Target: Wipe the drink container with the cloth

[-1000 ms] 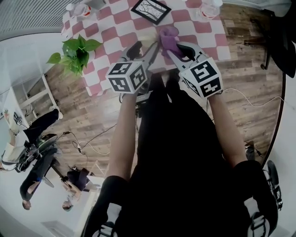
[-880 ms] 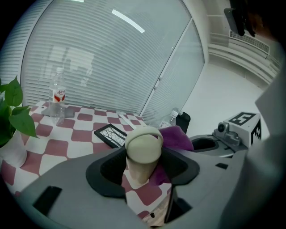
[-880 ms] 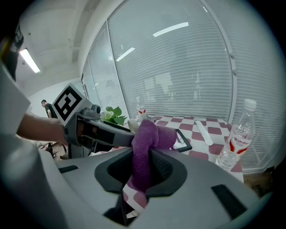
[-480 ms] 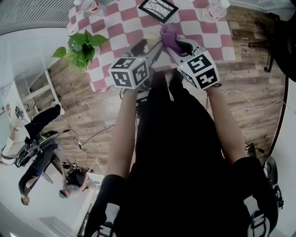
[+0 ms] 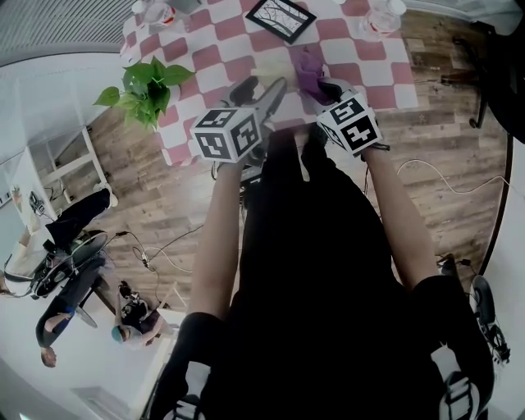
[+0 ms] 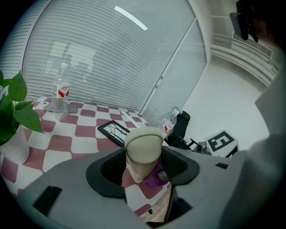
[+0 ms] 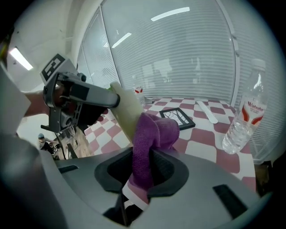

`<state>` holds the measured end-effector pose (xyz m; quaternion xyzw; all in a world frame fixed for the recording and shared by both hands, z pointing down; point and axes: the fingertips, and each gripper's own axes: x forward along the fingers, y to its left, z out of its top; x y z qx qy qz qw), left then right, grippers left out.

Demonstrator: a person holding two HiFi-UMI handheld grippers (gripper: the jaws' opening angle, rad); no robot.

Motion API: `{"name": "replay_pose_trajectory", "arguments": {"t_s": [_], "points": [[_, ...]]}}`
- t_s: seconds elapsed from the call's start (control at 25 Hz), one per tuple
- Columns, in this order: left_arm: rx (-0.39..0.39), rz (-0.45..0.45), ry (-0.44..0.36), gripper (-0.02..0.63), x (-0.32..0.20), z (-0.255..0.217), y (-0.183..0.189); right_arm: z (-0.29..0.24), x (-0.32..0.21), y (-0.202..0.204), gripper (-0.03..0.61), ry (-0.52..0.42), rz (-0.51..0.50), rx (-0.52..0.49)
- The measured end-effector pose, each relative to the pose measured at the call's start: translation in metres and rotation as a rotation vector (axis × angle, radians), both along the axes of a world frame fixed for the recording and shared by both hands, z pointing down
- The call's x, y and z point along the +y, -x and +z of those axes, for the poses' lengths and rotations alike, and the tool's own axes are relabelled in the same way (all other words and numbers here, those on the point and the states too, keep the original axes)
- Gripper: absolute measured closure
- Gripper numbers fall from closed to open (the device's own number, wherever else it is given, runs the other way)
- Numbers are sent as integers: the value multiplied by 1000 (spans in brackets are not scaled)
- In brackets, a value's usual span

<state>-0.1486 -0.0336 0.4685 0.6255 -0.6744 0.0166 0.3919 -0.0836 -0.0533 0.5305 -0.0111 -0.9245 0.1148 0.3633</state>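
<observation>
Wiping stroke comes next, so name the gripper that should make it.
Right. The right gripper is shut on the purple fabric cloth, which lies against the beige cylindrical drink container; the left gripper is clamped on that container, so it can only steady it.

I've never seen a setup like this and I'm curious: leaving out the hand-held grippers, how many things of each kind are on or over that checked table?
water bottles: 2
picture frame: 1
potted plant: 1
white flat strip: 1
beige drink container: 1
purple cloth: 1
total: 7
</observation>
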Motion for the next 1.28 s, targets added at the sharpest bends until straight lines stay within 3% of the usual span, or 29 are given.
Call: {"name": "replay_pose_trajectory", "arguments": {"t_s": [0.32,0.52,0.68,1.04,1.28], "points": [[-4,25,6,348,9,3,-2,35,-2,-15,486,19,0,87],[-14,53,-1,348,16,4,-6,35,-2,-16,486,9,-9,90],[-66,115,-20,348,19,4,-12,20,0,-13,486,-4,-40,72],[-191,243,-25,348,26,1,-32,-46,16,1,486,-48,-244,-26],[-224,283,-28,348,30,2,-37,-85,33,11,486,-63,-366,-92]]}}
